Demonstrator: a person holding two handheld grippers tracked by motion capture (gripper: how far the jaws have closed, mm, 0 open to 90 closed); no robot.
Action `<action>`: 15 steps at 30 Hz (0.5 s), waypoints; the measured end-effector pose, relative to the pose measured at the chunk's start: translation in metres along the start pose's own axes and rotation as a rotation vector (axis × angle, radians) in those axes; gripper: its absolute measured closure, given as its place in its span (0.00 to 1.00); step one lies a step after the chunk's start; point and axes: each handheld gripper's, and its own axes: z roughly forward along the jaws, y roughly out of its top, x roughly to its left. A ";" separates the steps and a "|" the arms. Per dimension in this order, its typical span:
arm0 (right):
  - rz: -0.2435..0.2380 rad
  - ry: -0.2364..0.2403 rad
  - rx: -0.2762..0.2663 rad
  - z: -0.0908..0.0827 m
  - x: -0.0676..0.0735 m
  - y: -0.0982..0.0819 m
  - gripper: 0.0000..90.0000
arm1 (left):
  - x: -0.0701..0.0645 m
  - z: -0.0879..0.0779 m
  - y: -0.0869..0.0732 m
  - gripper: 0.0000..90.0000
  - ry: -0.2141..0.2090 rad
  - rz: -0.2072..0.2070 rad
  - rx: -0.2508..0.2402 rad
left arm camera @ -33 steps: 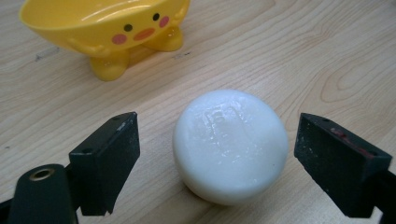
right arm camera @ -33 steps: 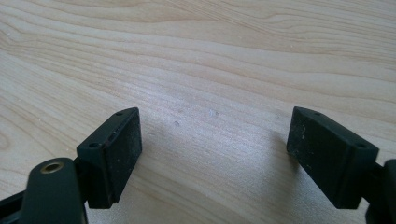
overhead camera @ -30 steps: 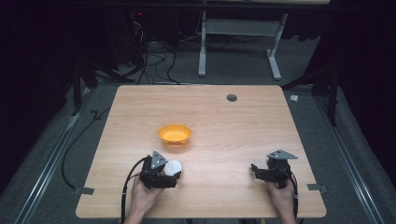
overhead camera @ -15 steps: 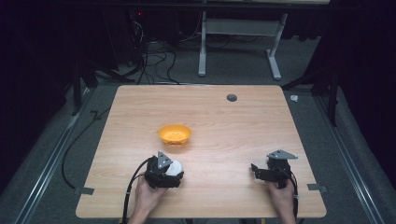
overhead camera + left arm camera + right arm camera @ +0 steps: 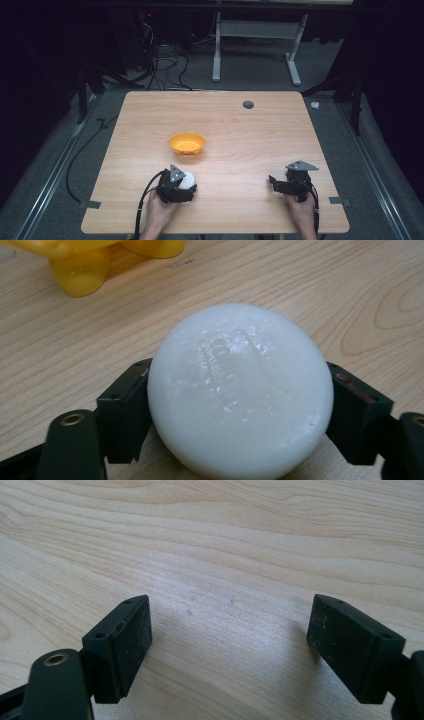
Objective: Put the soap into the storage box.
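Left gripper view puts your left gripper [image 5: 240, 405] right on the job: its two black jaws sit against opposite flanks of the white soap bar [image 5: 240, 390], a smooth rounded cake with a faint stamp pressed into its top. You hold it by its widest part, low over the wooden table [image 5: 350, 285], and whether its underside is touching the wood is hidden. Just beyond it, up and to the left in that view, stand the feet of the yellow soap dish [image 5: 80, 265].

From the high view, the left gripper [image 5: 181, 184] and the soap bar [image 5: 188, 180] are near the table's front edge, and the soap dish [image 5: 187, 143] lies a short way ahead toward the middle, apart from both. Your right gripper [image 5: 276, 184] rests well off to the right; in the right gripper view its jaws stand wide with nothing but bare table [image 5: 210, 540] between them.

Watch the grip. The bar looks slick and curved, so I judge that a hard squeeze or a quick lift could make it squirt forward out of the pads. If you bring it in low, it could strike the light dish's rim and shove or tip it. Release only once the soap is centred over the basin.
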 end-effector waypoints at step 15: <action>0.002 0.000 0.001 0.000 0.000 0.000 0.21 | 0.000 -0.001 -0.001 0.27 0.001 0.014 -0.001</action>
